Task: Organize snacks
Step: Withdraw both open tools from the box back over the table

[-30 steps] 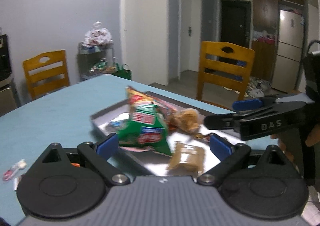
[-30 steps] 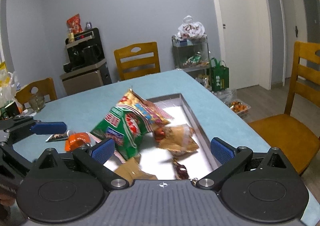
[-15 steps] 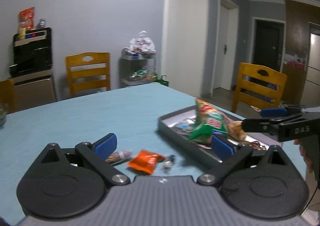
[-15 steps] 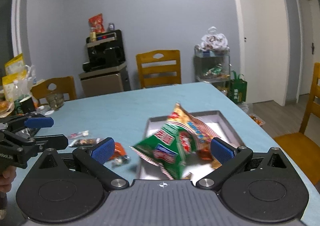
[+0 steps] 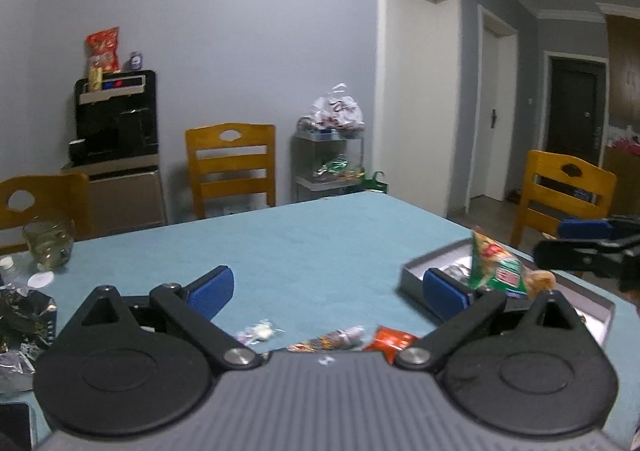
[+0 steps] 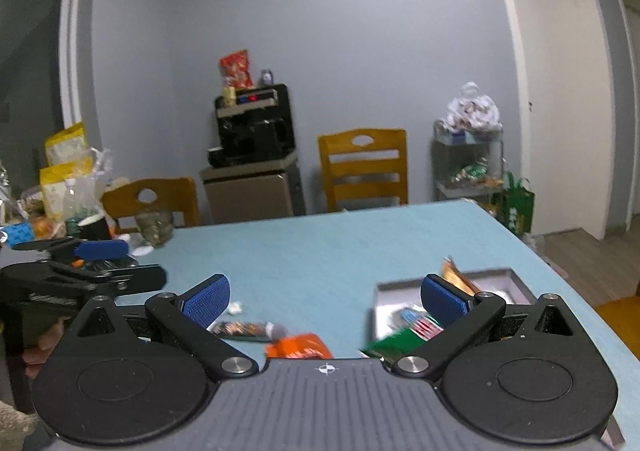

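A grey tray (image 5: 416,270) (image 6: 516,279) sits on the light blue table, holding a green and red chip bag (image 5: 494,269) (image 6: 404,339) and other packets. Loose on the cloth lie an orange packet (image 5: 390,338) (image 6: 300,345), a long dark wrapped bar (image 5: 332,339) (image 6: 240,328) and a small white candy (image 5: 258,331) (image 6: 235,307). My left gripper (image 5: 328,289) is open above these loose snacks, holding nothing. My right gripper (image 6: 326,295) is open too, above the orange packet, left of the tray. Each gripper shows at the edge of the other's view.
Wooden chairs (image 5: 232,167) (image 5: 560,191) stand around the table. A glass bowl (image 5: 49,247), a foil bag (image 5: 24,315) and cluttered bags (image 6: 64,179) sit at the table's left end. A black machine on a cabinet (image 6: 256,131) and a wire cart (image 6: 468,163) stand against the far wall.
Both grippers have pulled back and swung left from over the tray. The tray has slid to the right in both views, and the loose snacks on the cloth have come into view.
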`<state>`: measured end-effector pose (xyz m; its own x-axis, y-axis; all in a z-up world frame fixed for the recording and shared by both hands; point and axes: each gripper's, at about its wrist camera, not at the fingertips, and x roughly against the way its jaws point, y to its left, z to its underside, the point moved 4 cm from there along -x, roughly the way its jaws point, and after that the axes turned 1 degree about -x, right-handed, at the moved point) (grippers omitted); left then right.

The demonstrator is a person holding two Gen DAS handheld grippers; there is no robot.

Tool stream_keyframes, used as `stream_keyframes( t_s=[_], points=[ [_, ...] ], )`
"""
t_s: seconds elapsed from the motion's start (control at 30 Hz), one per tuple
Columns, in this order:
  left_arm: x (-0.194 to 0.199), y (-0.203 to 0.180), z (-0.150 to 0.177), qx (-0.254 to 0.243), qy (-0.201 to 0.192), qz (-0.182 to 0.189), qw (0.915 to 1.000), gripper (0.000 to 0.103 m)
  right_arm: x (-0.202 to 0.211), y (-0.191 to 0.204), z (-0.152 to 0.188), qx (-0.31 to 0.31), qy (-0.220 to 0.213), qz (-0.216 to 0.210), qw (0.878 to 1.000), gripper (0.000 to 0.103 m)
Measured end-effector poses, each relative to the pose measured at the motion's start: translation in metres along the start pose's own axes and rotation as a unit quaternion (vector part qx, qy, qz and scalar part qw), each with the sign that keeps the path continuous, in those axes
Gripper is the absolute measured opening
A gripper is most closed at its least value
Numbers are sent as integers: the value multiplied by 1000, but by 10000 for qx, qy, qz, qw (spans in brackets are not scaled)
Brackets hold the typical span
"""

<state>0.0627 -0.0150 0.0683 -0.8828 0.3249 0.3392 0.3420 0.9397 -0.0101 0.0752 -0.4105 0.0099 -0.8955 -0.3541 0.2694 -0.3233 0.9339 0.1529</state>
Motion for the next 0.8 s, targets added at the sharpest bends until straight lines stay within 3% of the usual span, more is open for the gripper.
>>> stream_keyframes(
  t_s=[0.27, 0.43, 0.63, 0.8],
  points=[
    [-7, 51, -9, 168, 169, -321, 9992, 102, -7, 31, -9, 152, -12, -149, 9998, 103],
    [-18, 91, 5, 660, 303, -553, 9958, 102, -13, 46, -9, 225, 20, -169, 9996, 103],
    [-32, 135, 32, 919, 511, -1174, 9875, 102, -30, 62, 1, 350, 231, -195, 9989, 103],
    [-33, 167, 42, 1110, 465, -1645, 9790, 102, -52, 76, 16, 360, 457, -279, 9979, 103]
  ],
)
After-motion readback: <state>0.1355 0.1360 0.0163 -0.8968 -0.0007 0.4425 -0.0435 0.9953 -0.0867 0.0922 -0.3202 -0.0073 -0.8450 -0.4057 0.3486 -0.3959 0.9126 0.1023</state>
